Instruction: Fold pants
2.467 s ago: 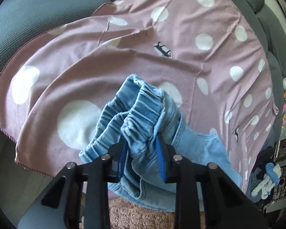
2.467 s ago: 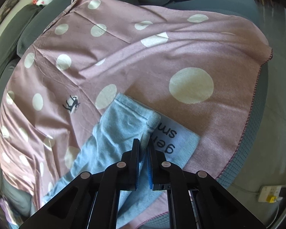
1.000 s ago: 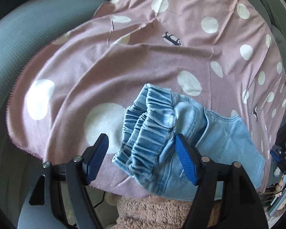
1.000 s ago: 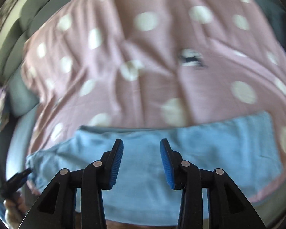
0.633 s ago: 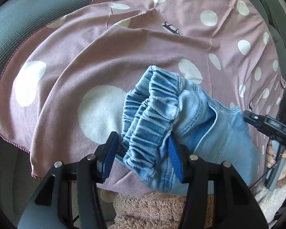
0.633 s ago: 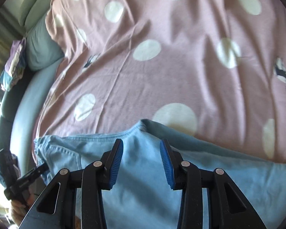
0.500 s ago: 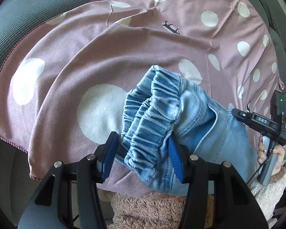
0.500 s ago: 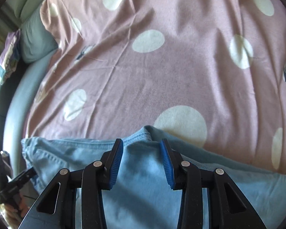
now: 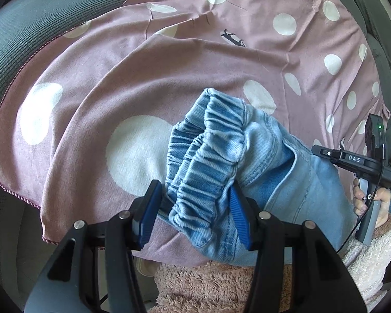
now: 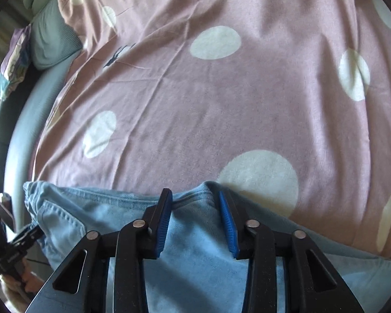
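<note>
Left wrist view: the left gripper (image 9: 193, 208) is clenched on the gathered waistband (image 9: 208, 156) of the pants (image 9: 286, 182); both blue pads (image 9: 148, 208) press into the bunched elastic.
Left change: a second ago these jaws stood wide on either side of the waistband; they have just been closing and now hold it between them.
Right wrist view: the right gripper (image 10: 195, 219) is down on the pale leg fabric (image 10: 195, 260), its jaws straddling a raised ridge at the far edge of the cloth. They have just been closing. Whether the pads already pinch that ridge cannot be told; a gap shows on each side.
Right change: this gripper has come in from a blurred sweep over the bedspread to the middle of the leg's edge.
Meaning for the task: judged from the two grips, one end is secured and the other is about to be, so the next fold looks ready to begin.
Where the pants are: lying along the near edge of the pink bedspread (image 9: 169, 78), waistband raised a little, legs flat.
Materials: light blue denim, ribbed and puckered at the elastic, smooth with stitched seams and a pocket edge lower down.
Bedspread: soft cloth, white dots, shallow creases.
Surroundings: grey ribbed cushion (image 9: 39, 26); a fleecy sleeve (image 9: 372, 247) behind the right gripper's handle.
</note>
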A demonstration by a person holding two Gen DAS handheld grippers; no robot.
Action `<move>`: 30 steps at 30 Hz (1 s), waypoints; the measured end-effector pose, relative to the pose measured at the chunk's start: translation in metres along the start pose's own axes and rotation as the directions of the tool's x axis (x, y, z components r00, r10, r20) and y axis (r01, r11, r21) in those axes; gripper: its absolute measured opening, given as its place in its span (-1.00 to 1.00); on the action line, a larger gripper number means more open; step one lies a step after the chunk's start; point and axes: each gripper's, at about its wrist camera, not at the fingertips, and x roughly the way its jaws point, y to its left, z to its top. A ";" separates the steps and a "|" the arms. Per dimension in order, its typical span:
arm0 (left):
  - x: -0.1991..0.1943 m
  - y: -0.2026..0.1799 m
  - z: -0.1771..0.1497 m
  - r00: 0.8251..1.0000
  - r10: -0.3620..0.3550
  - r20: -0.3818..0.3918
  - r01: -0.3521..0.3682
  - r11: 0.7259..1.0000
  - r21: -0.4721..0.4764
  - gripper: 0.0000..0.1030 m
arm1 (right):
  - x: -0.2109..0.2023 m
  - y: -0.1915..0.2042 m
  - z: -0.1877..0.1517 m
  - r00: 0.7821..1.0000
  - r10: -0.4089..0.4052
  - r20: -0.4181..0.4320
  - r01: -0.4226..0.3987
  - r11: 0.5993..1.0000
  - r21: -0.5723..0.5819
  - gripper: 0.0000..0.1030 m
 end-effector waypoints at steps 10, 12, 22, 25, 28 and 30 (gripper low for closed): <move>-0.019 -0.023 0.023 0.996 -0.026 0.091 0.022 0.998 0.054 -0.39 | -0.043 -0.008 0.009 0.970 -0.052 0.237 0.017 0.989 0.145 -0.89; -0.016 -0.028 0.031 0.996 -0.026 0.090 0.021 0.998 0.059 -0.41 | -0.044 -0.004 0.014 0.967 -0.079 0.241 0.048 0.990 0.130 -0.89; -0.002 0.001 0.006 0.998 -0.050 -0.043 0.050 0.999 0.019 -0.39 | 0.004 -0.025 0.010 0.986 -0.043 0.161 0.014 0.985 0.172 -0.90; -0.003 0.000 0.003 0.998 -0.048 -0.037 0.048 0.999 -0.003 -0.39 | 0.005 -0.016 0.011 0.982 -0.084 0.170 0.062 0.989 0.131 -0.90; -0.007 -0.011 0.002 1.000 0.004 -0.030 -0.004 1.000 0.008 -0.38 | 0.000 -0.011 0.010 0.981 -0.118 0.156 0.100 0.987 0.123 -0.72; -0.013 -0.019 0.001 0.998 0.063 -0.032 -0.061 0.997 0.036 -0.31 | -0.012 -0.015 0.006 0.978 -0.152 0.145 0.130 0.980 0.151 -0.25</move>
